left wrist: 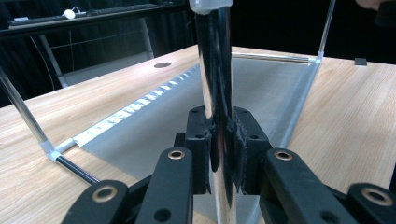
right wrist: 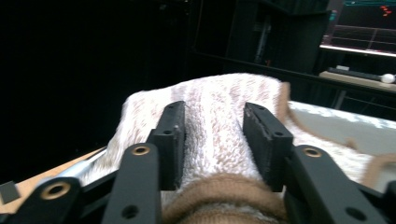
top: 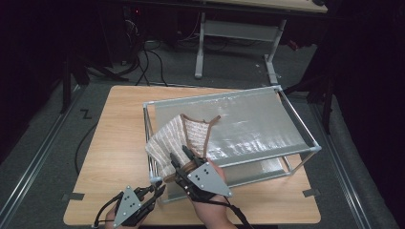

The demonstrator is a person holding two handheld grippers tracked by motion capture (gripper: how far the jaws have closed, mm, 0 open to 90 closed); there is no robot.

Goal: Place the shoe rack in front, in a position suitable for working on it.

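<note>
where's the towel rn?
High view: towel draped over the rack's near-left top rail, just ahead of the right claw, whose jaws straddle it.

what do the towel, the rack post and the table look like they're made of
Towel: looks like looped terry cotton, matte, fuzzy pile with a brown woven edge. Rack post: polished metal, probably chromed steel, with mirror-like reflections. Table: light wood or wood-look laminate, smooth with visible grain; which one is hard to say.

- wooden counter [top: 119, 143], two dark tape patches at near edge [top: 72, 196]
- white-legged desk [top: 239, 33] beyond it, across grey floor [top: 43, 138]
- black cables [top: 148, 67] on floor by that desk
- lit screen [right wrist: 362, 23] in the dark background, right gripper view
</note>
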